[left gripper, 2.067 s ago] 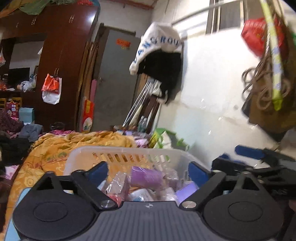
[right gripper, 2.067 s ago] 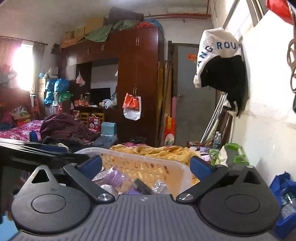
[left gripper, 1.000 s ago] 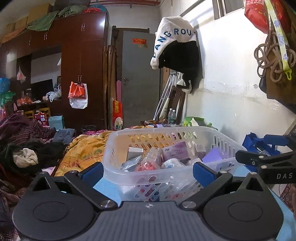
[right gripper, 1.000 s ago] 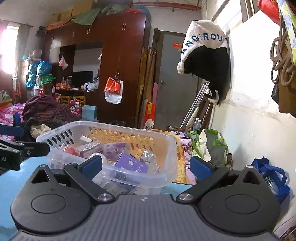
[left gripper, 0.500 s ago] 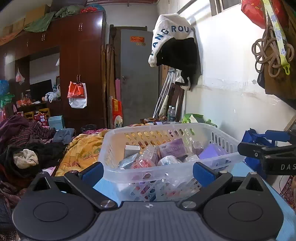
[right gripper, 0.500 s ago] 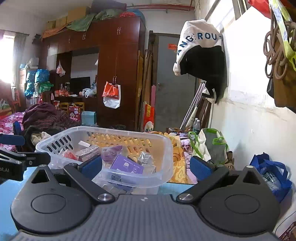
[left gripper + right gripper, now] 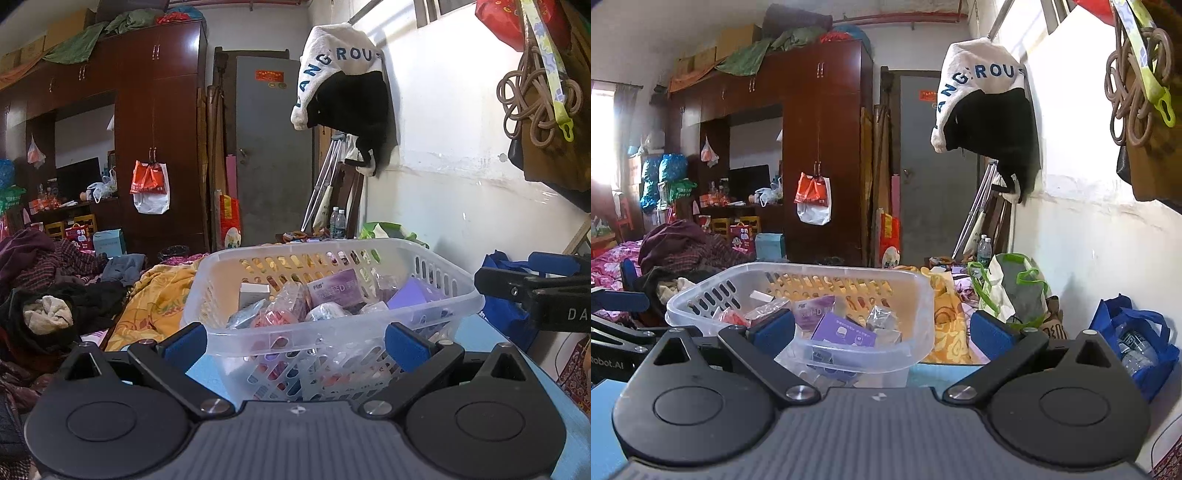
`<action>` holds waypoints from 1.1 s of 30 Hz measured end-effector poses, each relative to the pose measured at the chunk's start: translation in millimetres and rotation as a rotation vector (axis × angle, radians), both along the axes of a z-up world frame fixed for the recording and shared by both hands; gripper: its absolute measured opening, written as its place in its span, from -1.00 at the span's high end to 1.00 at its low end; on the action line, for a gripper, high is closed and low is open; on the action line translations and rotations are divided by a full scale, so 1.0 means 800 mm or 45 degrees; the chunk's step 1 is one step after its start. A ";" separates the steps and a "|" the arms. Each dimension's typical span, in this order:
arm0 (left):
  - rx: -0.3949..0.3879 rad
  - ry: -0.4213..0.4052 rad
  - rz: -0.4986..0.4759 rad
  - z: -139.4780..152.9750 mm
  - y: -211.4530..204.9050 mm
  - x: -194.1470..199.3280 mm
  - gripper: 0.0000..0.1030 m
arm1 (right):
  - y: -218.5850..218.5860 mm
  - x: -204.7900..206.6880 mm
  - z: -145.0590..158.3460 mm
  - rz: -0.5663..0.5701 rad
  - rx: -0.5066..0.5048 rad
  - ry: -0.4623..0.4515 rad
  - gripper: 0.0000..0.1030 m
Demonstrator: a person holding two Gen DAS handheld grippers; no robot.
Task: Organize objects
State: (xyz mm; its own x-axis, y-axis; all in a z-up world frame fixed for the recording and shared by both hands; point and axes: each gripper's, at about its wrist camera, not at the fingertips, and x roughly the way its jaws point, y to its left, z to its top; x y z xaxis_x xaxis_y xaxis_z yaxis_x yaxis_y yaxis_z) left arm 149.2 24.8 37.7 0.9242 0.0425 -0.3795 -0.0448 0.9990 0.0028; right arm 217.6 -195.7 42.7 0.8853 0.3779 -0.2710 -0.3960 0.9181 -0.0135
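A clear plastic basket (image 7: pixel 332 254) with slotted walls stands on a light blue table (image 7: pixel 476 328), filled with purple boxes (image 7: pixel 334 288) and several clear-wrapped packets. It also shows in the right wrist view (image 7: pixel 916 295). My left gripper (image 7: pixel 295 343) is open and empty, level with the basket's near wall. My right gripper (image 7: pixel 882 328) is open and empty, near the basket's right corner. The right gripper shows at the right edge of the left wrist view (image 7: pixel 535 291); the left gripper shows at the left edge of the right wrist view (image 7: pixel 617 321).
A white wall (image 7: pixel 461 192) runs close along the right, with hanging bags and rope (image 7: pixel 535 107). A blue bag (image 7: pixel 1134 339) and a green-handled bag (image 7: pixel 1012 288) lie beyond the table. A bed with a yellow blanket (image 7: pixel 159 299) and piled clothes (image 7: pixel 55 280) is to the left.
Both grippers have drawn back and lowered, from over the basket to behind its near side. The basket now stands on the blue table, farther off. Both stay open.
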 end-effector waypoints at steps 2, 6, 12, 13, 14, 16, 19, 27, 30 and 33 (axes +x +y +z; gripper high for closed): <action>-0.004 0.002 0.001 0.000 0.000 0.000 -1.00 | 0.000 0.000 0.000 -0.001 0.002 -0.002 -1.00; -0.002 0.000 0.002 0.001 -0.001 0.000 -1.00 | -0.002 -0.001 0.000 0.001 0.005 -0.003 -1.00; -0.008 0.000 0.002 0.003 0.000 -0.001 -1.00 | -0.004 0.000 -0.001 0.002 0.007 -0.001 -1.00; -0.010 0.002 0.001 0.003 -0.001 0.000 -1.00 | -0.004 0.001 -0.002 0.002 0.009 0.000 -1.00; -0.011 0.003 0.000 0.003 -0.001 0.000 -1.00 | -0.004 0.001 -0.002 0.002 0.011 0.002 -1.00; -0.011 0.007 0.001 0.002 -0.002 0.001 -1.00 | -0.005 0.000 -0.003 0.001 0.013 0.002 -1.00; -0.011 0.009 0.002 0.002 -0.003 0.002 -1.00 | -0.006 0.000 -0.003 -0.001 0.017 0.002 -1.00; -0.004 0.006 0.002 0.002 -0.003 0.002 -1.00 | -0.006 0.001 -0.004 0.001 0.020 0.005 -1.00; -0.003 0.009 0.000 0.002 -0.005 0.003 -1.00 | -0.006 0.001 -0.004 0.000 0.019 0.003 -1.00; -0.004 0.010 0.000 0.002 -0.005 0.004 -1.00 | -0.006 0.000 -0.004 0.002 0.019 0.003 -1.00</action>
State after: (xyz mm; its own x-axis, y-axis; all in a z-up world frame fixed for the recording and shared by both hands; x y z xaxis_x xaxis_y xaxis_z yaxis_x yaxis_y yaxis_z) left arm 152.1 20.4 39.0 0.9212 0.0414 -0.3870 -0.0449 0.9990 0.0000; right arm 217.9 -200.5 39.2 0.8839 0.3837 -0.2673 -0.3978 0.9175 0.0014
